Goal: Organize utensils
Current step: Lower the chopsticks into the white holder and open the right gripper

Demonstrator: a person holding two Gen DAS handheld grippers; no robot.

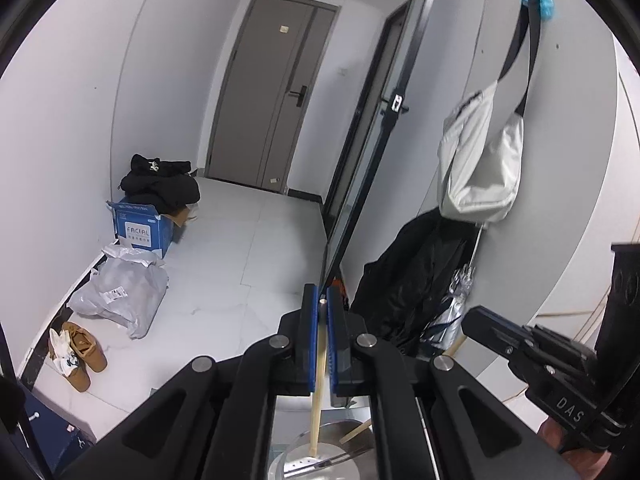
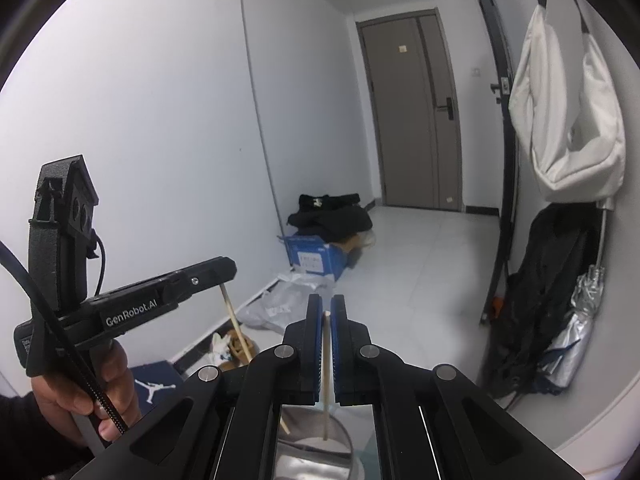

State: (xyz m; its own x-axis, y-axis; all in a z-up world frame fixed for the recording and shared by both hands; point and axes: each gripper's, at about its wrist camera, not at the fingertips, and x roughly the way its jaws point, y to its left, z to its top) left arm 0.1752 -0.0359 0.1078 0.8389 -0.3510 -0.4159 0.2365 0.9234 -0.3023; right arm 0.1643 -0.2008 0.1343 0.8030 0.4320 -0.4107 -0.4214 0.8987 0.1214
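Jaws of both our left gripper (image 1: 322, 304) and right gripper (image 2: 326, 316) are clamped on a chopstick (image 1: 319, 380) each, raised over the metal holder (image 1: 316, 456); next, we should lower them in.

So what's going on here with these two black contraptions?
A person holds a pair of tongs in each hand. The left tongs are shut on a wooden chopstick, and the right tongs are shut on another chopstick. Both sticks hang down over a round metal container just below, so they are either going in or coming out. Behind is a hallway with a door.
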